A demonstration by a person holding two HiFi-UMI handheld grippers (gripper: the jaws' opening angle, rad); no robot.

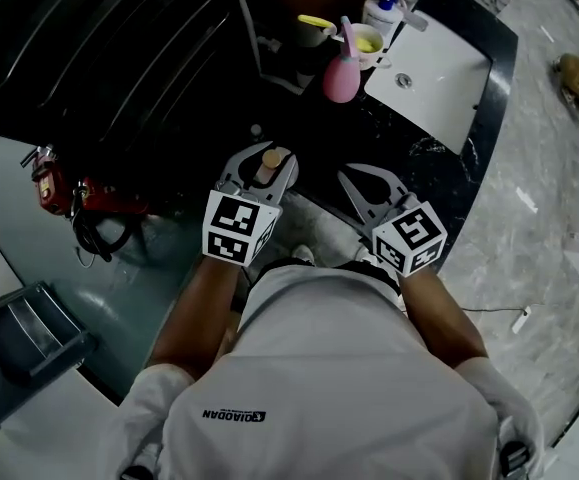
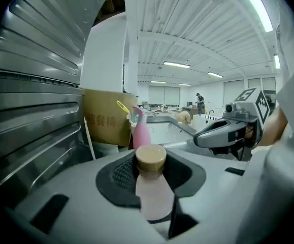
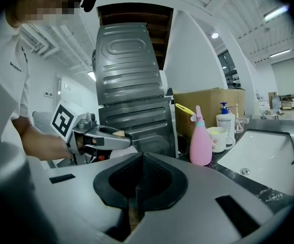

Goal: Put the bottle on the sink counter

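Observation:
A small bottle (image 1: 273, 158) with a tan cap and a pale pink body (image 2: 152, 189) stands upright between the jaws of my left gripper (image 1: 266, 158), which is shut on it. The left gripper view shows the cap (image 2: 151, 157) rising above the pads. My right gripper (image 1: 349, 176) hangs to the right of it at about the same height, jaws together with nothing in them. Both are in front of the black sink counter (image 1: 439, 158), short of its near edge. The white basin (image 1: 434, 78) lies further back on the right.
On the counter by the basin stand a pink spray bottle (image 1: 341, 73), a white mug (image 1: 367, 43) and a soap pump bottle (image 1: 381, 8). A cardboard box (image 3: 207, 105) and a grey ribbed metal panel (image 3: 131, 100) rise at the left. A red extinguisher (image 1: 54, 183) sits low on the left.

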